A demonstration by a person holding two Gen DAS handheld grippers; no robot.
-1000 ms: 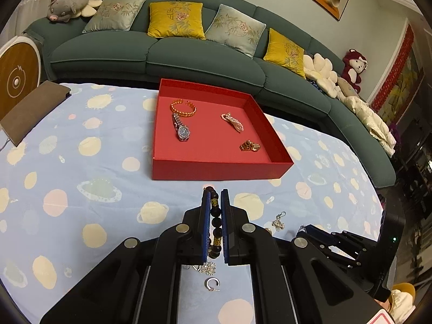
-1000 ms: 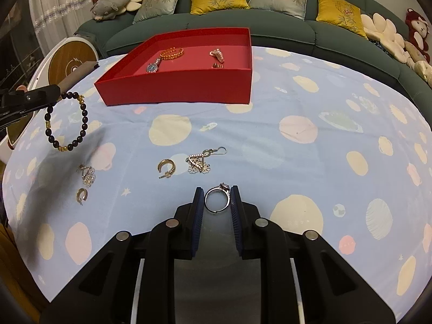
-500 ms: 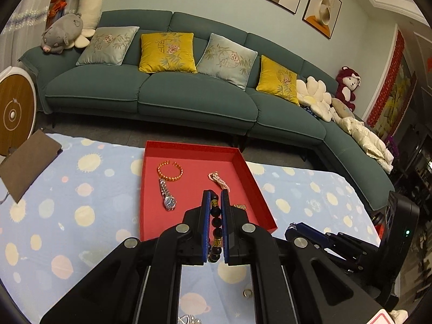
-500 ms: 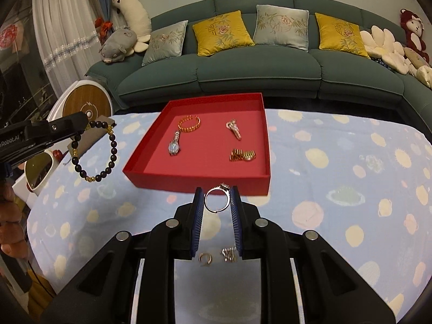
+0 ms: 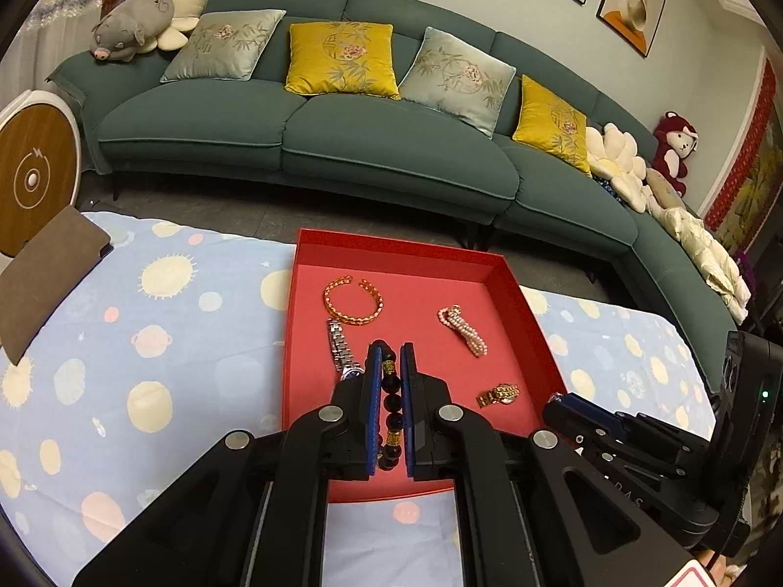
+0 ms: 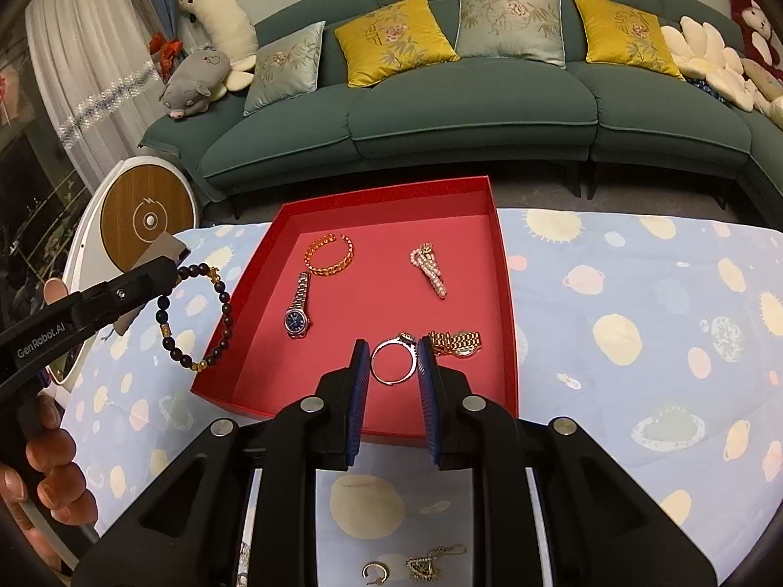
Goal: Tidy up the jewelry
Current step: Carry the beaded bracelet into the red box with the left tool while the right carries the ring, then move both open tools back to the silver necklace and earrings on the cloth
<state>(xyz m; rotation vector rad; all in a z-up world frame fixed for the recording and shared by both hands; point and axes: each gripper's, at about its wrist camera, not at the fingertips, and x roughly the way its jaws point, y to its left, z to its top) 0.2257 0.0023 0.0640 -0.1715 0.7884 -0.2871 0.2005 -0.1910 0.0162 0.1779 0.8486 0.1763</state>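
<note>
A red tray (image 5: pixel 533 327) (image 6: pixel 504 264) lies on the spotted blue cloth. In it lie an orange bangle (image 5: pixel 353 302) (image 6: pixel 329 254), a silver watch (image 5: pixel 342 349) (image 6: pixel 298 307), a pearl piece (image 5: pixel 464 328) (image 6: pixel 429 264) and a gold watch (image 5: pixel 498 395) (image 6: pixel 456 342). My left gripper (image 5: pixel 390 367) is shut on a dark bead bracelet (image 5: pixel 390 394) (image 6: pixel 195 313) over the tray's near part. My right gripper (image 6: pixel 393 359) is shut on a silver ring (image 6: pixel 393 361) above the tray's near right part.
Loose earrings (image 6: pixel 426 568) and a small hoop (image 6: pixel 376 573) lie on the cloth near me. A brown pad (image 5: pixel 44 269) lies at the table's left end beside a round white device (image 5: pixel 34 176). A green sofa (image 5: pixel 342 146) stands behind the table.
Both grippers moved forward towards the tray with the bracelet and the ring still held. The tray now lies directly under them. The loose pieces fell behind.
</note>
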